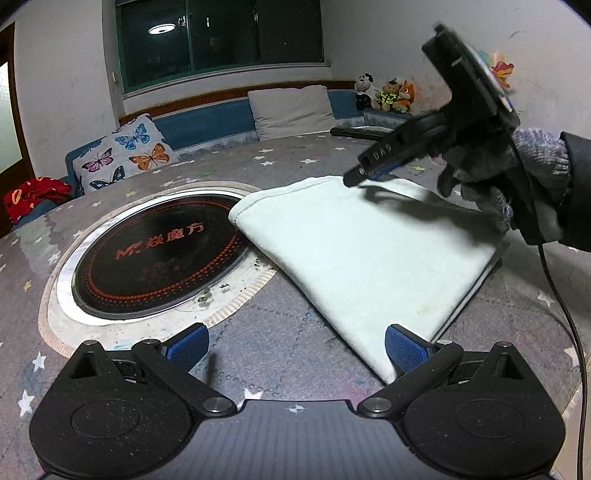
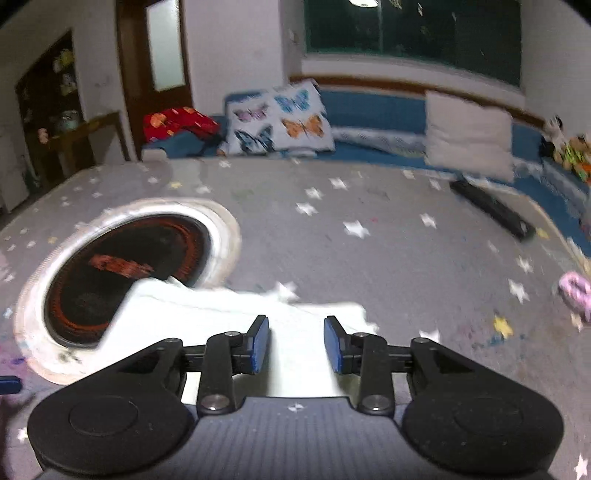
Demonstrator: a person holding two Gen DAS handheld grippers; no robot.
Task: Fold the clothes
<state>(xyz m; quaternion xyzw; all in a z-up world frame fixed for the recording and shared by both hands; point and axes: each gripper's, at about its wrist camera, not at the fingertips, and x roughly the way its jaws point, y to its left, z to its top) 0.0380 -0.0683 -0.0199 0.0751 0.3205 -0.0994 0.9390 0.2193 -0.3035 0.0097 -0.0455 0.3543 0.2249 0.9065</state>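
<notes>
White walls, dark window (image 1: 221, 35), blue bench (image 1: 207, 127) with butterfly cushion (image 1: 123, 155).

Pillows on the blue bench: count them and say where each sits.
2. The butterfly pillow leans at the bench's left end, beside a red cloth; the plain grey pillow stands under the window. Others may be hidden outside the views.

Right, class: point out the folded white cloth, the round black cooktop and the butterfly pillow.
Folded white cloth (image 1: 362, 251), left wrist view, middle of its top layer.
Round black cooktop (image 1: 159, 254), left wrist view, centre of the glass.
Butterfly pillow (image 1: 122, 155), left wrist view, middle of its printed face.
</notes>
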